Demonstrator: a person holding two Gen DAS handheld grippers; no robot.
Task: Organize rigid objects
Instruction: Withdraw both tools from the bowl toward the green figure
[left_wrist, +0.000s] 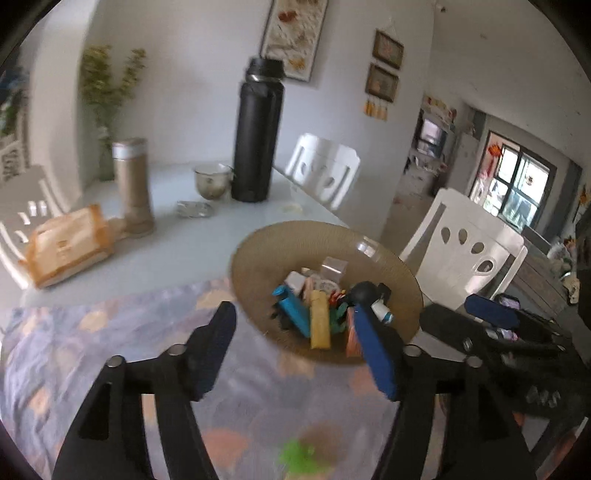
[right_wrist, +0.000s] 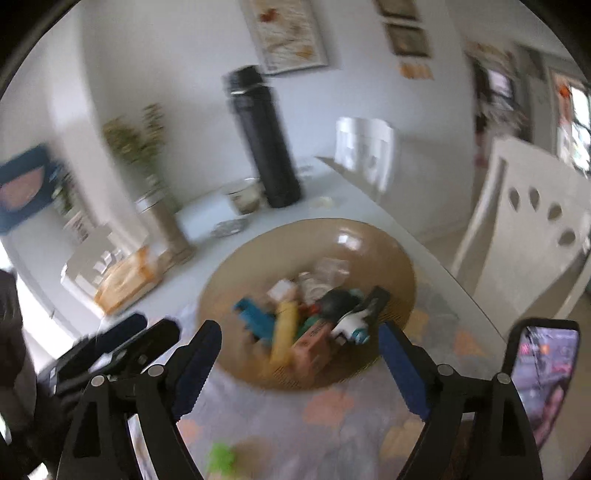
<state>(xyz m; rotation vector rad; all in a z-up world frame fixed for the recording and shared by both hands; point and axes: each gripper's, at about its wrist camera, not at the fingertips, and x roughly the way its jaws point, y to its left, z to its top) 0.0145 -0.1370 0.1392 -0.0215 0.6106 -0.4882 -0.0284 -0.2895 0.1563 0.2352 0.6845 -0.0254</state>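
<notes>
One green piece left on the patterned cloth, on the near side of the brown bowl from both empty, open grippers — left gripper, right gripper; too blurred for long axis or nearer hand.

White walls, framed pictures hanging. White table under patterned cloth; white chairs alongside. Dark-framed window bright with daylight at far right.
</notes>
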